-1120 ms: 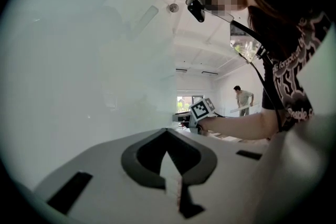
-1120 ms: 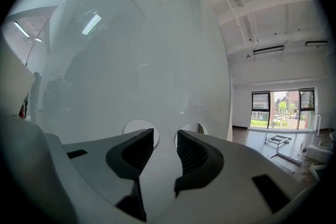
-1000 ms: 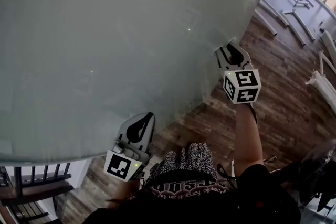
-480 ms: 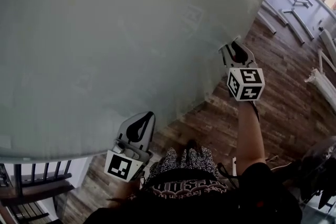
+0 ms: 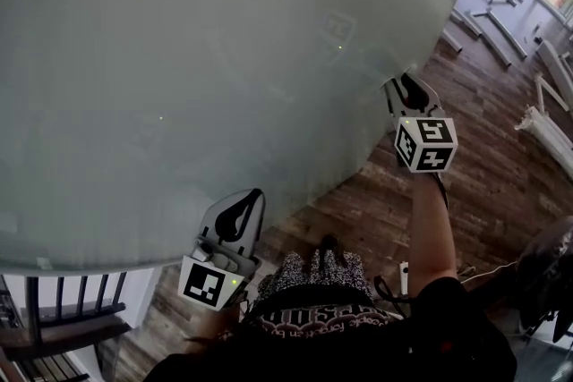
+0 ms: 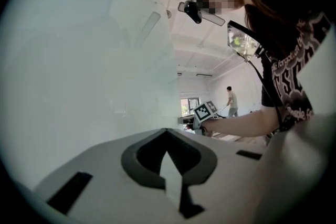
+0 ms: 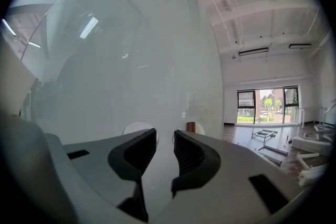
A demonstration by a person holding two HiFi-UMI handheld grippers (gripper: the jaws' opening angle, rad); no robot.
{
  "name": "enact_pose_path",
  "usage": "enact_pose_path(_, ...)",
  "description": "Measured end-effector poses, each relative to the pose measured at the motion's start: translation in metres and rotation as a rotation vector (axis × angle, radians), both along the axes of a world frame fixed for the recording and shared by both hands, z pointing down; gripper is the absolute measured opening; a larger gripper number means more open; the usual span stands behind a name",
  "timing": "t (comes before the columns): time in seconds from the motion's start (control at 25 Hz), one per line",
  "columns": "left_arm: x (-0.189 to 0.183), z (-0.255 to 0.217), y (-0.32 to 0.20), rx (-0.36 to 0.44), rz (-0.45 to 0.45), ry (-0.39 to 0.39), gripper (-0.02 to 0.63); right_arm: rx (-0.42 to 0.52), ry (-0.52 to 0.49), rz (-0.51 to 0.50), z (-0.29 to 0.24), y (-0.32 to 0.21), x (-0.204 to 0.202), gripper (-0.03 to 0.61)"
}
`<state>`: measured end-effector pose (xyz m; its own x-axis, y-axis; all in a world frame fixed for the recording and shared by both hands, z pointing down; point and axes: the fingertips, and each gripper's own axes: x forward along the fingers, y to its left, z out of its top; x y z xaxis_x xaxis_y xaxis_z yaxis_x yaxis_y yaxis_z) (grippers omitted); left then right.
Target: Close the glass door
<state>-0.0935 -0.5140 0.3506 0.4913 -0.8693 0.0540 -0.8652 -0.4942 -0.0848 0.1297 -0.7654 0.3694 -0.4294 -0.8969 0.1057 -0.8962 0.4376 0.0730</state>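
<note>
The frosted glass door [image 5: 179, 76] fills most of the head view; its free edge runs down the right. My left gripper [image 5: 253, 192] is shut, and its tips rest at the pane's lower part; the left gripper view shows its jaws [image 6: 167, 131] closed, with nothing in them. My right gripper [image 5: 407, 78] is at the glass close to that free edge. Its jaws [image 7: 165, 134] have just been closing and stand a narrow gap apart, with nothing between the pads. Two round fittings on the door [image 7: 137, 129] show just past its tips.
Brown plank floor [image 5: 501, 192] lies to the right, with several grey metal frames [image 5: 501, 22] on it. A dark railing [image 5: 63, 309] is at the lower left. Windows [image 7: 265, 105] are at the room's far end. Another person [image 6: 231, 99] stands far off.
The right gripper has slid right and slightly down in the head view, and the door's free edge has shifted right with it. The left gripper has hardly moved in the view.
</note>
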Motion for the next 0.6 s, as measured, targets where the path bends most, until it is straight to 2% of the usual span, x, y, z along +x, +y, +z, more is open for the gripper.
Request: enact_pose_path(0.6,0.008,-0.007,0.063,0.014,0.181,0.03,0.002,0.013,-0.014,0.18,-0.003,0.09,0.054,0.107)
